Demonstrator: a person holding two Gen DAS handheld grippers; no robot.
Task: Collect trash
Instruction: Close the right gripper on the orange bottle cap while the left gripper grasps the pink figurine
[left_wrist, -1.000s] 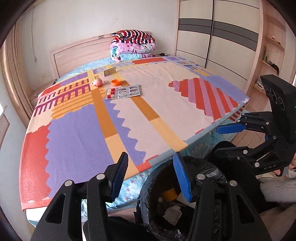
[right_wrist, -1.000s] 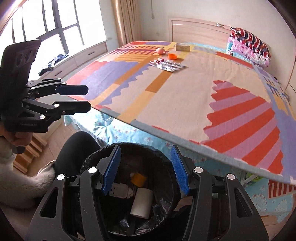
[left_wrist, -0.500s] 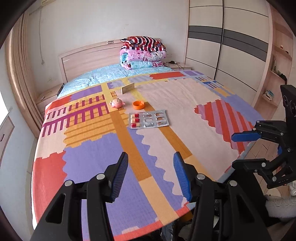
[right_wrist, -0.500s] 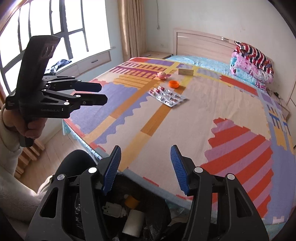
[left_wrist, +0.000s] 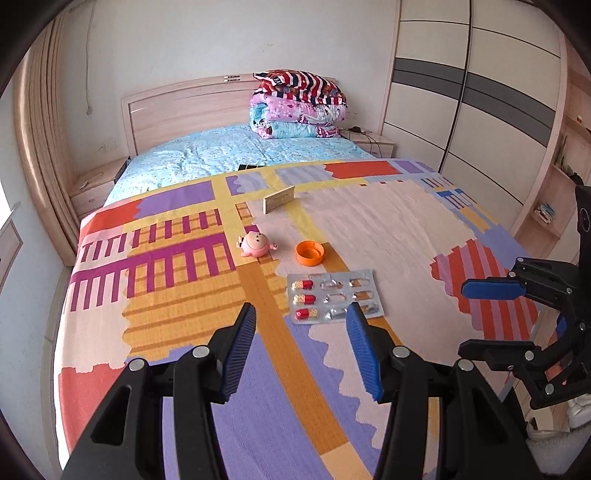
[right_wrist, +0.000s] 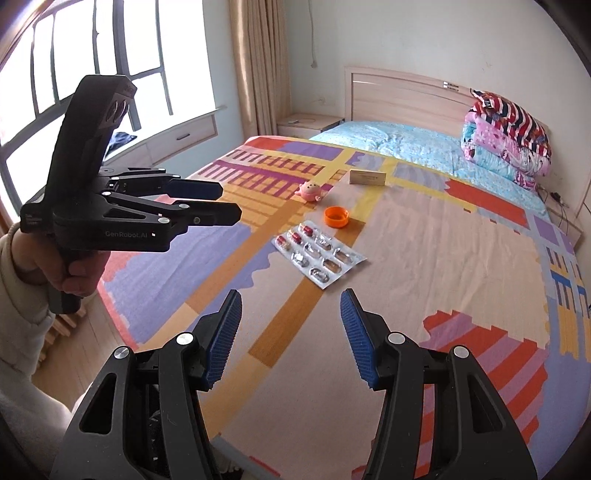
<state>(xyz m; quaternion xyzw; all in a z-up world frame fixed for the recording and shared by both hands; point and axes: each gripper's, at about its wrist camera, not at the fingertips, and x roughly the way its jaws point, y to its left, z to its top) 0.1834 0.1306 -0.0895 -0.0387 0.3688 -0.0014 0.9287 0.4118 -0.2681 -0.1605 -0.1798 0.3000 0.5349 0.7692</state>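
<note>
Patchwork bedspread (left_wrist: 388, 229): blister pack (left_wrist: 334, 297) centre, orange cap (left_wrist: 310, 252) at twelve o'clock. Left gripper (left_wrist: 301, 350), right gripper (right_wrist: 290, 334) both apart, empty.

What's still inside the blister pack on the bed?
The blister pack holds three red-and-yellow capsules in one column; the other six pockets look emptied or crushed. Its underside against the blanket is hidden.

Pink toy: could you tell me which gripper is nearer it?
Left. The left gripper hovers just short of the toy; the right gripper is farther, beyond the blister pack.
</note>
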